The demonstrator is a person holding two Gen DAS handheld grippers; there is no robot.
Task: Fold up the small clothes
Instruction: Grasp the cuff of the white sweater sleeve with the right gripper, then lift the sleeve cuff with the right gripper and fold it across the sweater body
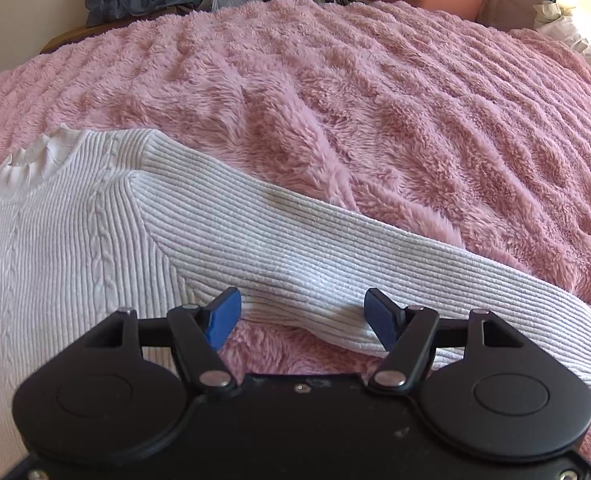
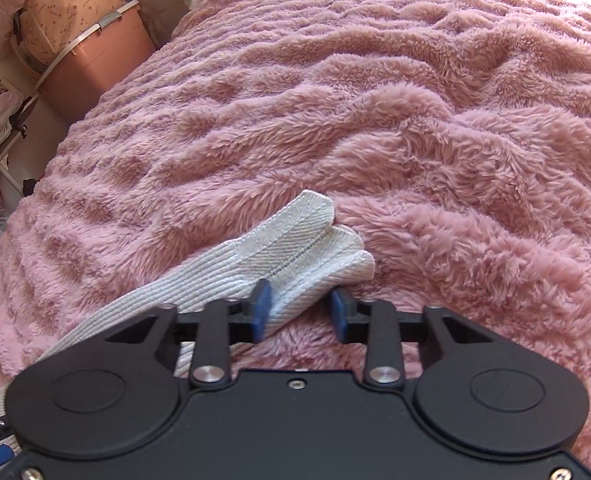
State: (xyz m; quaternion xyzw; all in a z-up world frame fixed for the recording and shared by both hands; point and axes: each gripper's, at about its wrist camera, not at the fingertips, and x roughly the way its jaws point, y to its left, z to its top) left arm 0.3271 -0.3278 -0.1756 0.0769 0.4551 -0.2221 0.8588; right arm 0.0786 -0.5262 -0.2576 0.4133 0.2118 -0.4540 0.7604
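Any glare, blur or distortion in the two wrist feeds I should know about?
Left wrist: sharp; fisheye bows the blanket; sweater evenly lit; far right corner glares by the bedding; left gripper open, crisp. Right wrist: top right of the blanket washes out in sunlight; cuff sharp between the open right gripper fingers.

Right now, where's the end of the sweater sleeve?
In the right wrist view the sleeve cuff lies bunched on the pink fleece blanket, just ahead of the open right tool.
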